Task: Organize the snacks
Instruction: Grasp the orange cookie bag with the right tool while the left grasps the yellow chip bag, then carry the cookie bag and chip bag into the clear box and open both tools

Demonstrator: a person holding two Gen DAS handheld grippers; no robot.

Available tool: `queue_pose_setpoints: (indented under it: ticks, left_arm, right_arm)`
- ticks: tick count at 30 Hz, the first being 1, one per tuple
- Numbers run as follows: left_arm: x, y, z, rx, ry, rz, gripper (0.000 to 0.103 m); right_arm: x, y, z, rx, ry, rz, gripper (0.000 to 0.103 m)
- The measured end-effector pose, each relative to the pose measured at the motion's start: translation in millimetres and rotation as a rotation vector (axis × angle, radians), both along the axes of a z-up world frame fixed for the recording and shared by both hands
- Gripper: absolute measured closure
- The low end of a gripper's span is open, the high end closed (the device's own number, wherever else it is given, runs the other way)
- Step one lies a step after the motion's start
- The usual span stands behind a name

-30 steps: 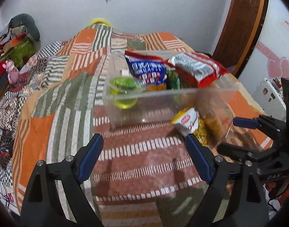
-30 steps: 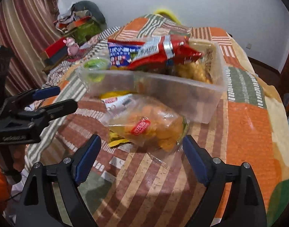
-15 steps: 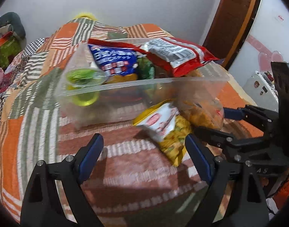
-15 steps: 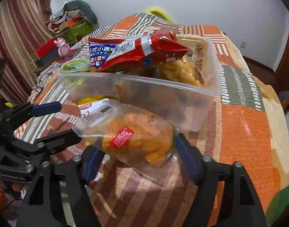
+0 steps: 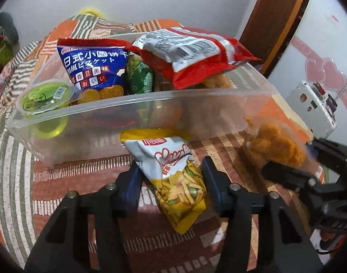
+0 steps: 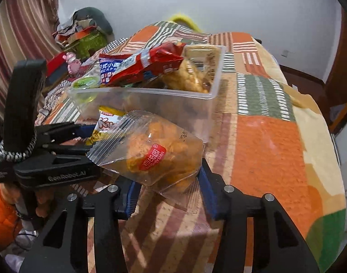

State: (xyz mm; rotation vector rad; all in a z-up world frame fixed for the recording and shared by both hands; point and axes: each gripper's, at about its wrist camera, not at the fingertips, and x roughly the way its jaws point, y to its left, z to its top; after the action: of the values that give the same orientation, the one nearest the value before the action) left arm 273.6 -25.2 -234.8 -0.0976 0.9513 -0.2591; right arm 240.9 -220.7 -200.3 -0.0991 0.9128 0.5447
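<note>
A clear plastic bin (image 5: 137,116) on the patchwork bedspread holds a blue biscuit bag (image 5: 91,68), a red-and-white bag (image 5: 191,54), a green jelly cup (image 5: 46,95) and more snacks. My left gripper (image 5: 171,179) is shut on a yellow-and-white snack bag (image 5: 173,170) in front of the bin. My right gripper (image 6: 166,182) is shut on a clear bag of orange snacks (image 6: 155,152), which also shows in the left wrist view (image 5: 275,143), to the right of the bin's front. The bin also shows in the right wrist view (image 6: 150,104).
The orange, green and striped bedspread (image 6: 275,147) covers the bed. Clutter and a pink toy (image 6: 71,61) lie at the far left by a striped curtain. A brown door (image 5: 275,18) and a white case (image 5: 314,107) are on the right.
Both grippers moved forward and closed: the left on the yellow-and-white bag, the right on the clear bag of orange snacks. The bin looms larger in both views.
</note>
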Motion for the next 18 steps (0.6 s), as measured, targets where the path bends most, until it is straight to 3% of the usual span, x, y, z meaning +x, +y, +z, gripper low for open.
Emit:
queue_pose_setpoints:
  ticks: [5,18]
  left_arm:
    - [-14,5,13,-0.011,-0.015,0.0,0.066]
    - [-46,30,71,0.028,-0.148,0.056,0.07]
  right_arm:
    - [-4,-7,11,0.018,-0.023,-0.026,0.059]
    - [-4,-14,44,0.07,-0.113,-0.066,0.059]
